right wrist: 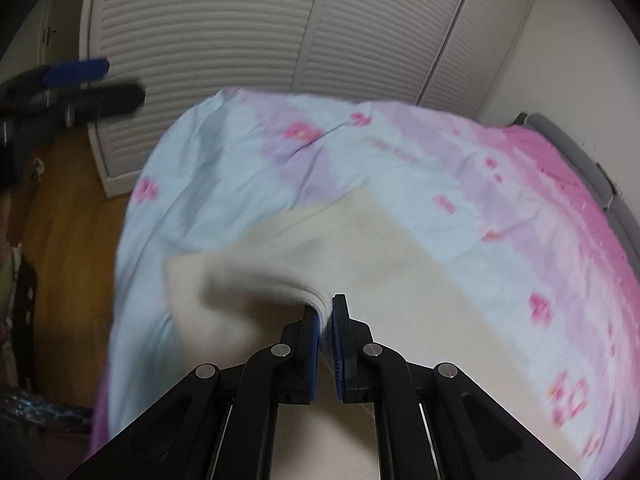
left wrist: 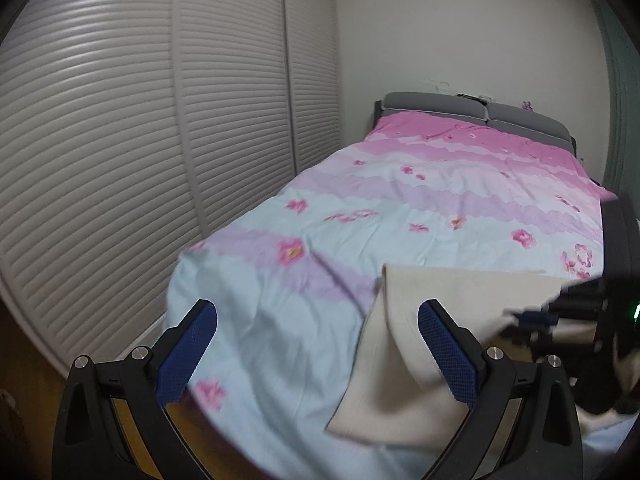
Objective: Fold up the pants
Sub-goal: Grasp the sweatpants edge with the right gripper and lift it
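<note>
Our right tongs [right wrist: 325,312] pinch a raised fold of the cream-coloured cloth pants [right wrist: 360,248]. Our left tongs [left wrist: 318,330] stand wide apart, holding nothing. The pants lie spread near the foot of the bed's pink-and-blue flowered cover [left wrist: 400,200], beside white louvred doors [left wrist: 120,120].

Two black grippers are seen, each built from angular linkage arms with triangular cut-outs. Round silver screws are set at the joints. On the left gripper [left wrist: 318,322] the fingers are lined with dark blue, finely ribbed pads [left wrist: 448,350]. The same blue pads [right wrist: 316,354] are fitted on the right gripper [right wrist: 325,308]. A small green light [left wrist: 635,311] is shown on the right gripper's body.
</note>
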`<action>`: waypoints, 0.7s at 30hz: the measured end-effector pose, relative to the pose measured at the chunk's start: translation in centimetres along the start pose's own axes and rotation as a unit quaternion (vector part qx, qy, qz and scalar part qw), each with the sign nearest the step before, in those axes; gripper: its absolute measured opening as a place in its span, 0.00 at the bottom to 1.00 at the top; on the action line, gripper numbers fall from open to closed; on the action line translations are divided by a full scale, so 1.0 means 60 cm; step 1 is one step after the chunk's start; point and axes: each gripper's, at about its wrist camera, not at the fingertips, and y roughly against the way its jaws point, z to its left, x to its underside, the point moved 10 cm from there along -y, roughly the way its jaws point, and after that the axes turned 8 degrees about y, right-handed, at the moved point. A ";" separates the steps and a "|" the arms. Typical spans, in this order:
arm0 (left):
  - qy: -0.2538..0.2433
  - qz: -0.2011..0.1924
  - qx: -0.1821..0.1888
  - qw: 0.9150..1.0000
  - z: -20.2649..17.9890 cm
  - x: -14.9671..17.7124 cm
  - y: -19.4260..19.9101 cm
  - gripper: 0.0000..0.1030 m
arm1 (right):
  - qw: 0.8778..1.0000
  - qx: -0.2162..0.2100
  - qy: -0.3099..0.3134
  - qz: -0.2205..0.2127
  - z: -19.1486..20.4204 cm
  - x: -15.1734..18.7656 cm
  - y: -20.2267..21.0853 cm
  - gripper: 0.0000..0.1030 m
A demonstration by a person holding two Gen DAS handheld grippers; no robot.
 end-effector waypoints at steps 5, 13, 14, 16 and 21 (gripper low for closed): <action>0.013 0.030 -0.007 0.999 0.036 0.060 0.025 1.00 | 1.000 0.001 -0.017 0.004 0.075 0.032 -0.010 0.08; 0.035 0.046 -0.018 0.998 0.076 0.097 0.041 1.00 | 0.997 0.015 -0.066 -0.032 0.110 0.010 0.021 0.08; 0.037 0.045 -0.018 0.998 0.079 0.097 0.042 1.00 | 0.995 0.006 -0.092 -0.043 0.104 0.006 0.025 0.08; 0.040 0.045 -0.015 0.998 0.081 0.096 0.043 1.00 | 0.989 -0.005 -0.135 -0.068 0.090 -0.008 0.040 0.08; 0.041 0.032 -0.013 0.999 0.085 0.084 0.051 1.00 | 0.983 -0.014 -0.158 -0.088 0.066 -0.047 0.052 0.08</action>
